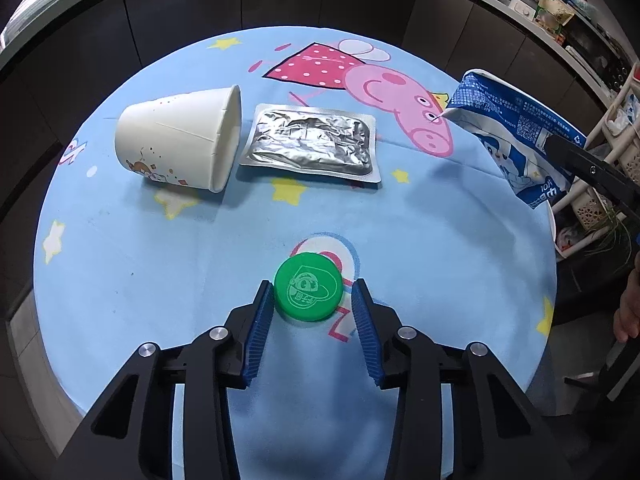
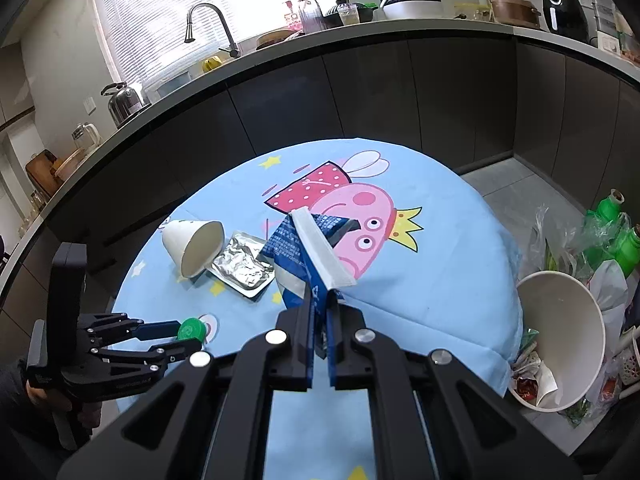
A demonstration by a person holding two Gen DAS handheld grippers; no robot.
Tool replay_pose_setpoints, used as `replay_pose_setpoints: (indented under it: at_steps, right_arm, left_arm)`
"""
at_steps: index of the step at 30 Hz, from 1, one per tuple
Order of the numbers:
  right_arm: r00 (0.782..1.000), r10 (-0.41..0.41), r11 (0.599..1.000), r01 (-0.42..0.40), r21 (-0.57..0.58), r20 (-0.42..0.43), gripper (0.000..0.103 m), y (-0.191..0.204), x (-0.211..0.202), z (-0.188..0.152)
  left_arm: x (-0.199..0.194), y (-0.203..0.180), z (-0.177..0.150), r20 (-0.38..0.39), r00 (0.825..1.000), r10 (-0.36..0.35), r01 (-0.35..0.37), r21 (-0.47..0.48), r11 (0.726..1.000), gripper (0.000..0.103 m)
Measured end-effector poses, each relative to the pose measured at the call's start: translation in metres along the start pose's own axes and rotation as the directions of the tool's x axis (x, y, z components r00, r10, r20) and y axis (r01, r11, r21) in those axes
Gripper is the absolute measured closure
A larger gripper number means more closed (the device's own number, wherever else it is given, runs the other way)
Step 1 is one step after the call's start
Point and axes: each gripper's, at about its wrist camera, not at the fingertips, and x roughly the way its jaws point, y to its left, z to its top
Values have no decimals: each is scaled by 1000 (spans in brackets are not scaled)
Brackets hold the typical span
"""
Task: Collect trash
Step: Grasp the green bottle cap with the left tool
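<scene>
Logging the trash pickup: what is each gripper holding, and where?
The right gripper pinches the blue-and-white wrapper at its lower end. The left gripper flanks the green cap, grip unclear.

I see strong daylight from the blinded window at upper left of the right wrist view, blown out nearly white. The foil pack throws glare, soft shadows lie beneath objects, and both fisheye frames bend and darken toward their corners.

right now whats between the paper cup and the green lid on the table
Nothing. Only bare blue tablecloth lies between the paper cup and the green lid, clearest in the left wrist view. The foil pack lies beside the cup.
</scene>
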Motion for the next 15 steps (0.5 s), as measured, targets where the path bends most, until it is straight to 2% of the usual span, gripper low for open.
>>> replay_pose_setpoints:
  at_steps: [4, 7, 15]
  right_arm:
    - [1000, 8, 1000, -8, -1, 6, 97, 2, -2, 0]
    - [1000, 13, 1000, -13, -5, 15, 97, 4, -7, 0]
    - [997, -1, 1000, 1, 8, 74, 97, -2, -29, 6]
  left_arm:
    - [-1, 1, -2, 24, 1000, 4, -4, -3, 1000, 70]
    - [-7, 5, -1, 30, 998, -51, 52, -46, 998, 70]
    - [-52, -13, 26, 139, 986, -93, 96, -16, 995, 70]
